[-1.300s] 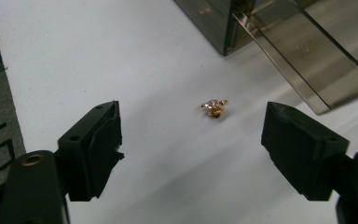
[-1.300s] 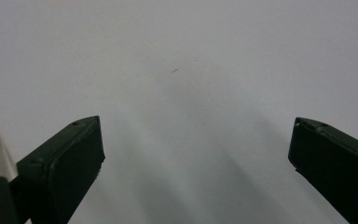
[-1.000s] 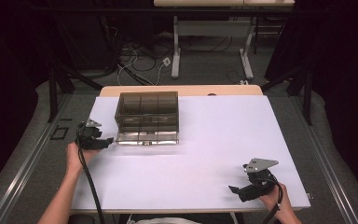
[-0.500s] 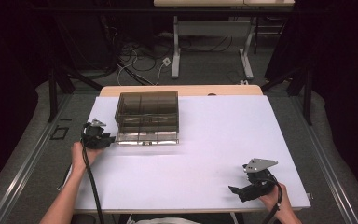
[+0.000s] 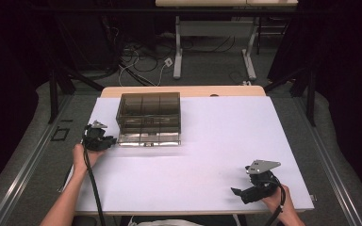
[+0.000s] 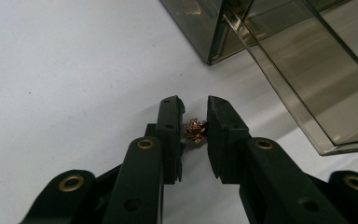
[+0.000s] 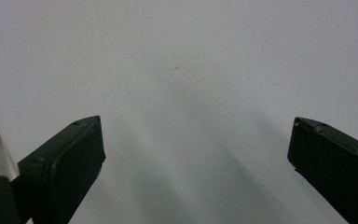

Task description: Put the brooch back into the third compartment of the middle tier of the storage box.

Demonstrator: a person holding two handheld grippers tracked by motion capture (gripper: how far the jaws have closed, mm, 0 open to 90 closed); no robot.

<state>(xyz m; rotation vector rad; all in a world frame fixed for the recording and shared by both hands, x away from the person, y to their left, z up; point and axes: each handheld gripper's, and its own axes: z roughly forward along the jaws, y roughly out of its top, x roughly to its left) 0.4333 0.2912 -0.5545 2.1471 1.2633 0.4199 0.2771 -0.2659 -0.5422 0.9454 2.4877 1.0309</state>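
The high view is looking forward and down from above the person's side, taking in the whole white bench from far. The left gripper view is looking along its own fingers, very near the bench surface, and it is sharing with the high view the corner of the smoked clear box. The right gripper view is facing down, close to bare bench near the front right.
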